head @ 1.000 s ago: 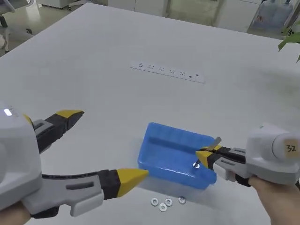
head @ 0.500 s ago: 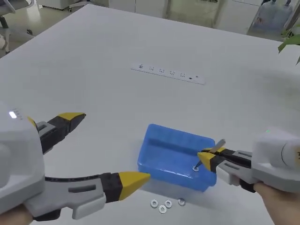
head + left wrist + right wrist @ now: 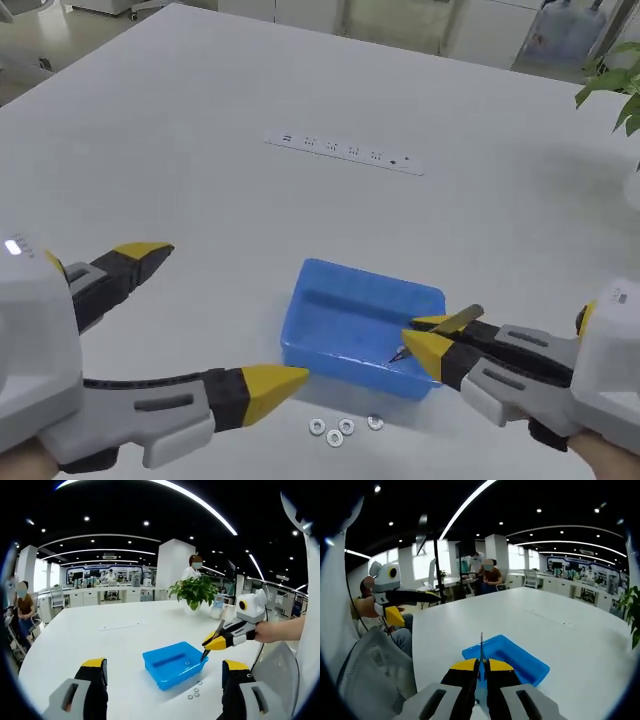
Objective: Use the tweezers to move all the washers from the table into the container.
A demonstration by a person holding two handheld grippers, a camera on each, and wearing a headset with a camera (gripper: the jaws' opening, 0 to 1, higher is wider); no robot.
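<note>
The right tongs (image 3: 425,338) clamp the tweezers (image 3: 458,321), tips over the blue container (image 3: 330,300); the left tongs (image 3: 228,314) gape wide, idle. Four washers (image 3: 340,430) lie on the counter (image 3: 200,150) just beside its near wall. They are flat and thin, so a crooked pinch could flick one away. The washer that hung at the tips half a second ago looks gone — one washer (image 3: 186,663) lies inside.

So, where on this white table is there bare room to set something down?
Bare white tabletop lies between the white power strip and the blue plastic container. Crowded near the container's front: metal washers, left gripper, right gripper.
</note>
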